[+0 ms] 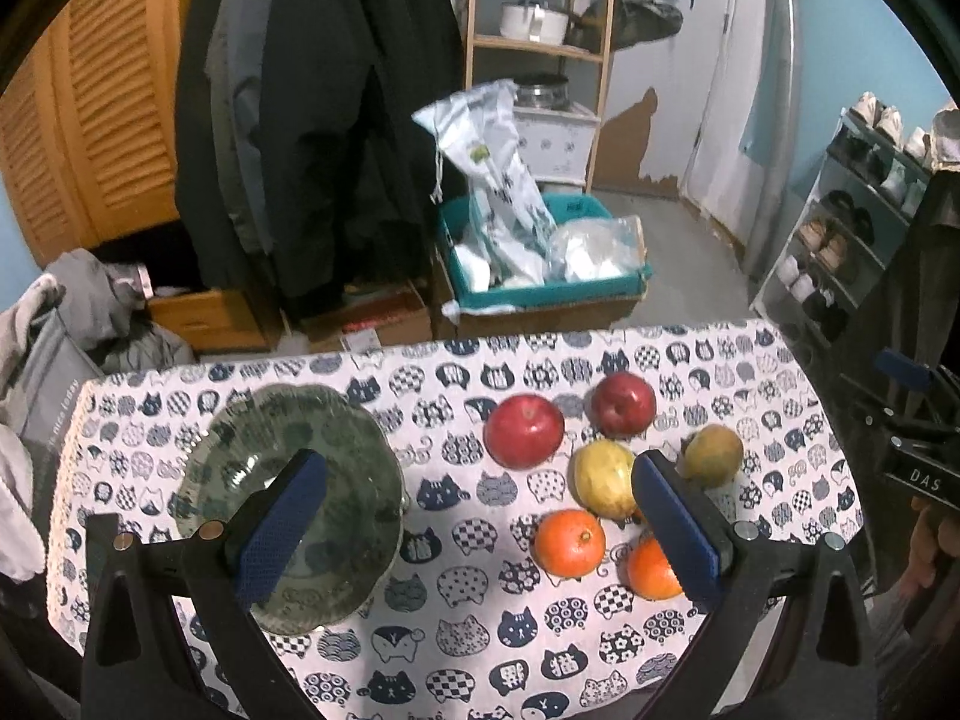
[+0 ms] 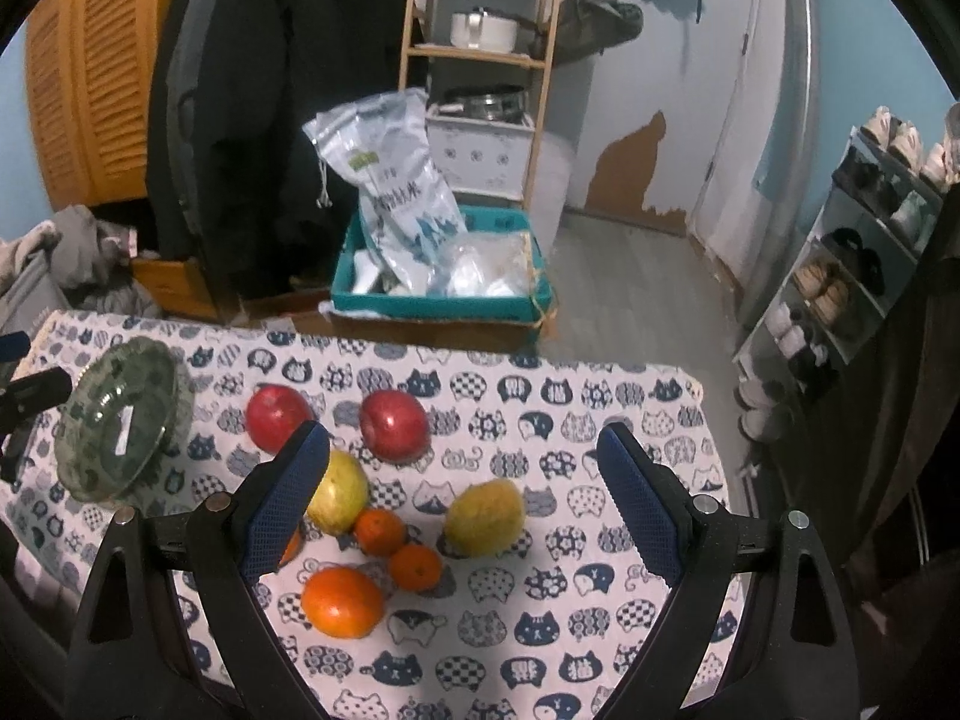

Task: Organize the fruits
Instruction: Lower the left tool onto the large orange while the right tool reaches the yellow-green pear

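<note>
On the surface, fruits are clustered beside an apparently empty bowl; both claws, left and right, are held spread, gripping nothing.

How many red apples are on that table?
2. One apple lies near the glass bowl, the other apple just right of it, both behind the yellow fruits and oranges. None seems hidden, though a gripper finger covers part of the pile.
</note>
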### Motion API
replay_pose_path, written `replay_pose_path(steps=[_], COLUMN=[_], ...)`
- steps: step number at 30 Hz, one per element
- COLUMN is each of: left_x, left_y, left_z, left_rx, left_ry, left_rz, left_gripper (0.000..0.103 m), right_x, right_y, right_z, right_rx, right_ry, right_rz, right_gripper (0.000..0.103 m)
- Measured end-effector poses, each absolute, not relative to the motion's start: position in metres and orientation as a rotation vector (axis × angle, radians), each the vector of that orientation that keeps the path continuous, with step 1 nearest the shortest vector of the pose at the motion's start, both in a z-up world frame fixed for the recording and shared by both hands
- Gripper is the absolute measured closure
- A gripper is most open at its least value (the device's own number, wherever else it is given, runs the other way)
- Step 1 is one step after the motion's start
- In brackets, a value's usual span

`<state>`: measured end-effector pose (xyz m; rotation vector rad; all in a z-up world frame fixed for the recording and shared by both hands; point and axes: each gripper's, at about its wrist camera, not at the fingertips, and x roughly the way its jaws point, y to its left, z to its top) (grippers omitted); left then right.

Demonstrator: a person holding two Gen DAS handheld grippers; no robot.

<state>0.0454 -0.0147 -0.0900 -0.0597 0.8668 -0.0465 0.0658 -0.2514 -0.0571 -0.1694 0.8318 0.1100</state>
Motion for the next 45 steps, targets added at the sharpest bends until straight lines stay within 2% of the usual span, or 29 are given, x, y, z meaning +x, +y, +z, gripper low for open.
replay_pose_path(steps=[26, 45], left_x=[0.081, 0.102], left_y=[-0.051, -0.077], left_z=[-0.192, -0.254], left_rx=[-0.04, -0.035], left_ry=[1.156, 1.303], left_rz=[-0.101, -0.145], left_gripper=[0.001, 0.001], right_x=[0.088, 0.099], right_y=[-0.282, -0.292], right_z=[-0.154, -0.201], right_rx=[-0.091, -0.072], right_ry=[1.132, 1.255], right_rz=[0.056, 0.04], right_gripper=[0.014, 0.014])
